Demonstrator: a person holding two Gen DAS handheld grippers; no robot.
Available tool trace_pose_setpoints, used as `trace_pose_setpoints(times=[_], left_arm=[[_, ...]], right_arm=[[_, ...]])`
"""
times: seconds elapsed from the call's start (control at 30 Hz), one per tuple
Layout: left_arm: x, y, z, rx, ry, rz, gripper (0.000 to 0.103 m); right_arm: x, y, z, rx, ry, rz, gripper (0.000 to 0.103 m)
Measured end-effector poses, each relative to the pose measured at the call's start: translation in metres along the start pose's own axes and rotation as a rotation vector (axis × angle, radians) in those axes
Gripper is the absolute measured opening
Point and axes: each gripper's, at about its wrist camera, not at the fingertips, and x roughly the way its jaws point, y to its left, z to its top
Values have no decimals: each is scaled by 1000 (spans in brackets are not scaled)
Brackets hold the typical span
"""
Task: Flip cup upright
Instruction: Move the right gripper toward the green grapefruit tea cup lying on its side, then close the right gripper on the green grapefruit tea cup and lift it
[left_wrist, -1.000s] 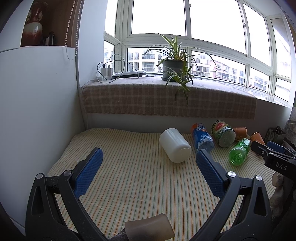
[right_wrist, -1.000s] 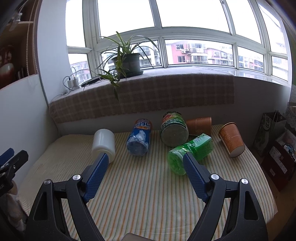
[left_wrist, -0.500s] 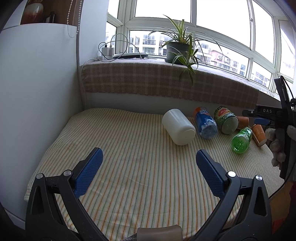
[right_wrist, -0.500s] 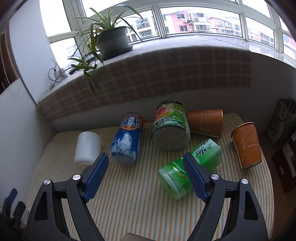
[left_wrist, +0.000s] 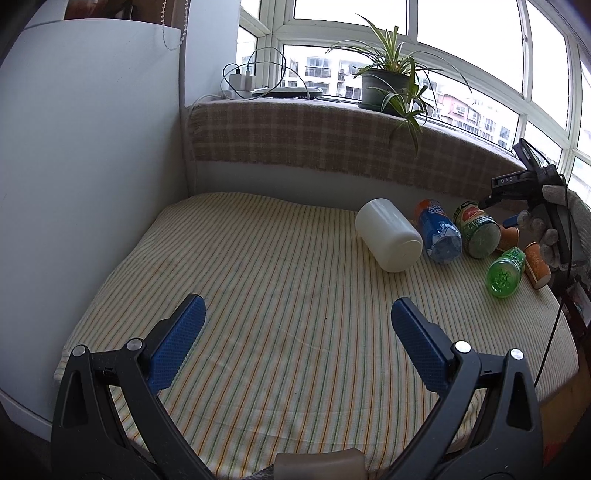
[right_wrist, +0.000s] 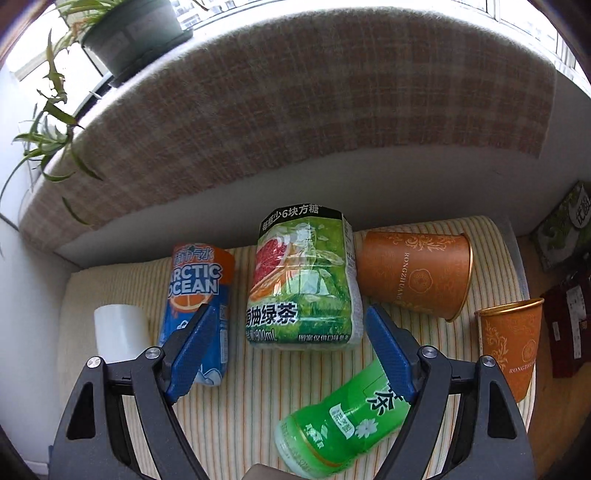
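Several cups lie on their sides on the striped cloth. In the right wrist view I see a white cup, a blue Arctic Ocean cup, a large grapefruit green tea cup, a small green cup and two orange paper cups. My right gripper is open and empty, just above the large tea cup. My left gripper is open and empty over bare cloth, well short of the white cup. The right gripper's body shows in the left wrist view.
A checked cloth covers the window ledge, which holds a potted plant and chargers with cables. A white wall panel stands at the left. Bags sit on the floor past the right edge.
My right gripper has moved forward and down toward the cups, which now fill its view. My left gripper has risen and pulled back a little, still open.
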Motion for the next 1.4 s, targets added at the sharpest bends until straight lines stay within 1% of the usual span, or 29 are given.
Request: trace_pose_setpoints(times=[0.17,0.27,0.57,0.83,0.93,1.0,1.07,1.2,1.3,1.4], left_arm=[[2,5,0,-8,6,14,102],[3,8,1,-13,8,21,102],[4,10,0,-14,8,30,102],[4,11,2,-16,5,32,102],[3,11,1,-14,1,32,102],[2,11,2,-13,-1,32,102],[1,11,1,-14,-4,31,102],[-3,10,2,-7,-13,27,102],[-5,7,4,1,-22,21,102],[-6,6,6,4,-29,13,102]], right_arm=[[20,-2,11,29,61,-15,82],[26,1,14,24,69,-43,82],[46,15,15,5,118,-84,82],[50,23,16,-9,121,-89,82],[52,29,11,-10,111,-83,82],[47,27,18,-11,105,-72,81],[39,22,17,-19,90,-66,81],[19,25,15,-20,51,-47,81],[-7,28,7,-25,5,-9,81],[-34,31,-7,-33,-42,62,81]])
